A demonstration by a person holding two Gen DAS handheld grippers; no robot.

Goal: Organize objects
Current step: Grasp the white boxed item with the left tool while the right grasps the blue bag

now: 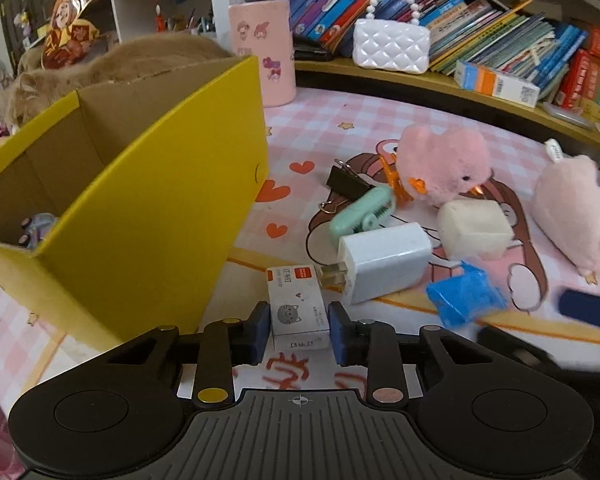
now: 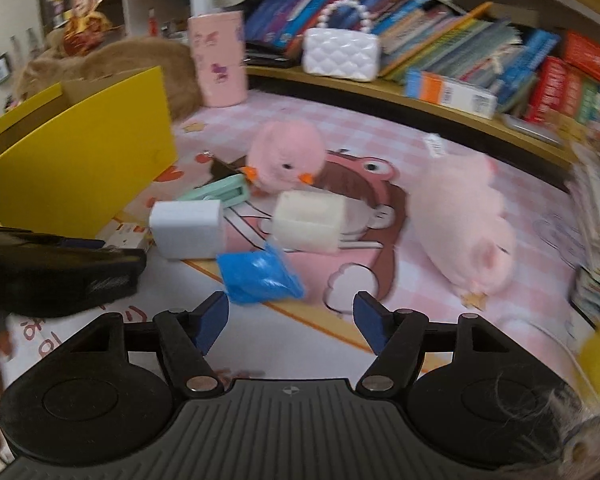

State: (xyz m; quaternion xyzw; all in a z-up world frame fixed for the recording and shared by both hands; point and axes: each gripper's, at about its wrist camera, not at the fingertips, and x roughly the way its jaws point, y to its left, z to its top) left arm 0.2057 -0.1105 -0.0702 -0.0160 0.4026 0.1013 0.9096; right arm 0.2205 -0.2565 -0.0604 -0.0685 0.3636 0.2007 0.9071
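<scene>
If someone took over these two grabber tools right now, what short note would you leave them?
Left gripper: fingers either side of the small white box with a cat face, close to it; contact unclear, not lifted.
Right gripper: open, empty, just short of the blue crumpled bag.
Done: one small item lies in the yellow box.
Left on the mat: white charger, cream block, mint clip, black binder clip, two pink plush toys.
</scene>
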